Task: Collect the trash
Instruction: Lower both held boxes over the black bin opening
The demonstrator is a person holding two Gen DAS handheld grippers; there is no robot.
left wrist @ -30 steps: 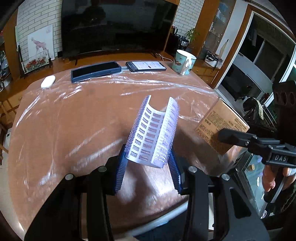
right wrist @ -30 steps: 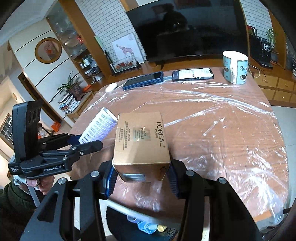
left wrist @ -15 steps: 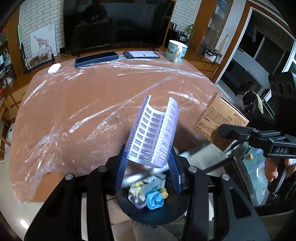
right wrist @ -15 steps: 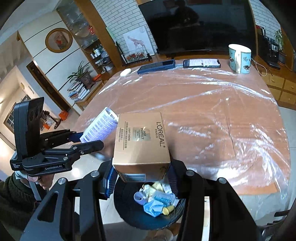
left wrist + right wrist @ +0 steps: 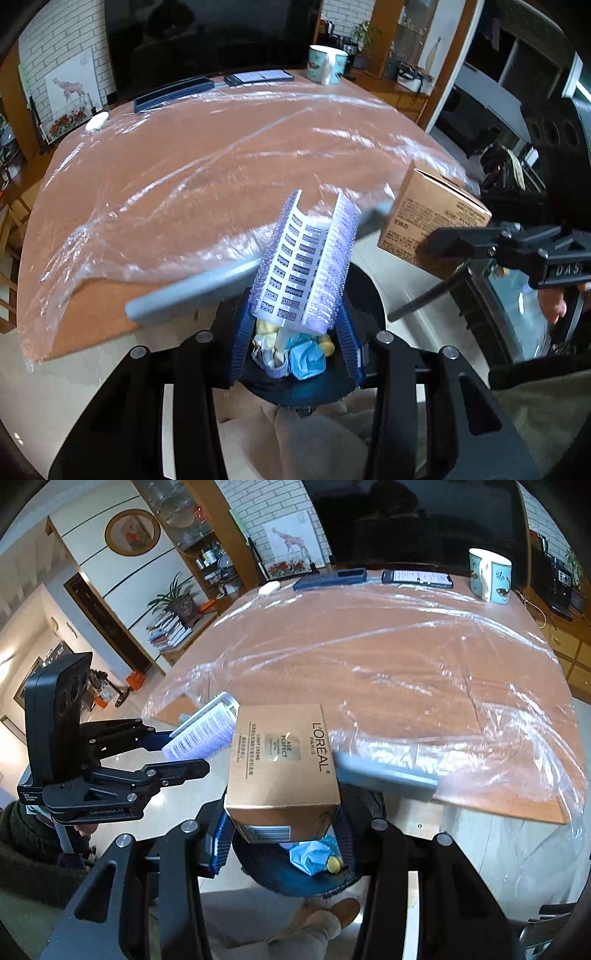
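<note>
My left gripper (image 5: 295, 343) is shut on a curved white and purple plastic strip (image 5: 304, 266) and holds it above a dark round trash bin (image 5: 306, 384) on the floor. The bin holds blue, yellow and white crumpled trash (image 5: 303, 360). My right gripper (image 5: 282, 843) is shut on a tan L'Oreal cardboard box (image 5: 282, 768), also above the bin (image 5: 295, 882). The box (image 5: 428, 225) shows at the right in the left wrist view. The strip (image 5: 201, 738) and left gripper (image 5: 184, 749) show at the left in the right wrist view.
A brown table (image 5: 207, 173) under clear plastic film lies ahead, its near edge just beyond the bin. At its far side sit a mug (image 5: 327, 68), a phone (image 5: 258, 76), a dark blue case (image 5: 173, 94) and a small white object (image 5: 96, 121). A grey bar (image 5: 384, 773) crosses near the bin.
Both grippers have pulled back from over the table to beyond its near edge. The bin below has come into view and now sits under the strip and the box.
</note>
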